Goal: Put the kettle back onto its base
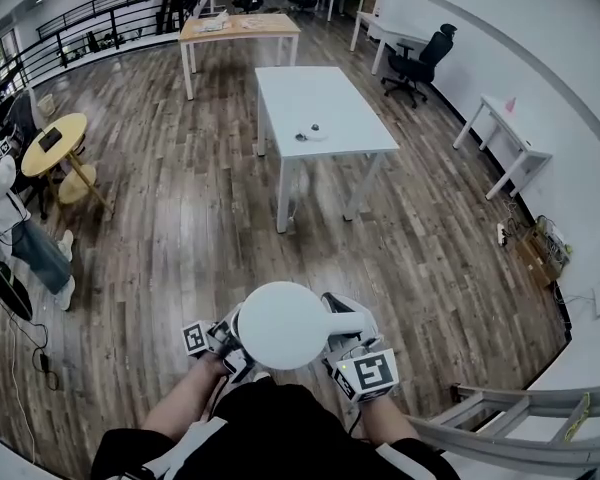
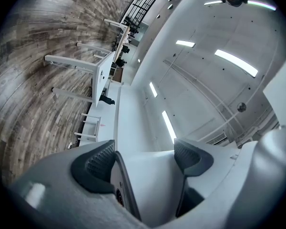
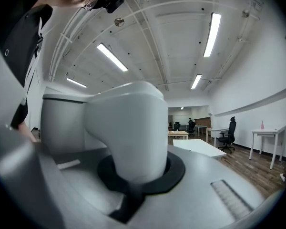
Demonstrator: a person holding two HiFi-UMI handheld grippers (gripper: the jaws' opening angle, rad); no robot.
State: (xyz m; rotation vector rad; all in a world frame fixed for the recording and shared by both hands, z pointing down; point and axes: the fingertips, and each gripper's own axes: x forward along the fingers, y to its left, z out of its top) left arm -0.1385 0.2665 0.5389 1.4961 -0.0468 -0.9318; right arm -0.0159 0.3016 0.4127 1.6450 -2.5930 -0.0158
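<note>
Currently kettle (image 1: 283, 325) upright, handle (image 1: 345, 318) pointing right; right gripper (image 3: 138, 175) clamped on handle, left gripper (image 2: 145, 159) pinching opposite side.

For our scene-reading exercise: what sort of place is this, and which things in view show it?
Most likely an open-plan office or shared workspace: several white desks stand on a wood-plank floor, a black swivel chair sits at one of them, and long strip lights run along the ceiling.
</note>
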